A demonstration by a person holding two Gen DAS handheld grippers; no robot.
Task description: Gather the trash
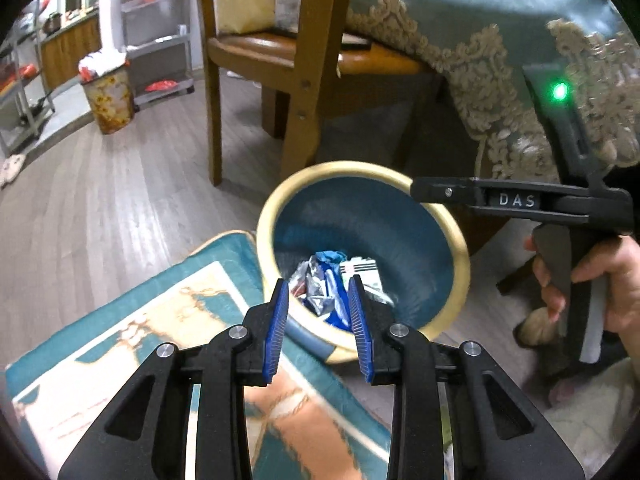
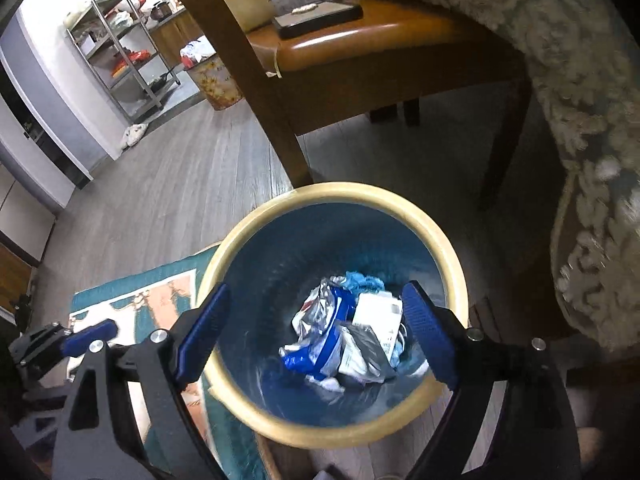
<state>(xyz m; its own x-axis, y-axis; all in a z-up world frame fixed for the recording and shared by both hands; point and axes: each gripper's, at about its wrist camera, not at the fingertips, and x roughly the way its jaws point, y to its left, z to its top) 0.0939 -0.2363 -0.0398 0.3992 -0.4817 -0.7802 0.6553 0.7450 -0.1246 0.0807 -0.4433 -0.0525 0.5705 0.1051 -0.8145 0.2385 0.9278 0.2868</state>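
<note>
Overhead, the right claw (image 2: pixel 316 334) gapes empty above the bin (image 2: pixel 420 216) (left claw (image 1: pixel 318 330) narrow, empty).

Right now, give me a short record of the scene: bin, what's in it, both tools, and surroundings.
bin: blue inside, cream rim, on the floor
contents: crumpled wrappers at the bottom
left tool: open, nothing between its pads
right tool: open wide above the bin, empty
surroundings: rug, wooden chair
</note>
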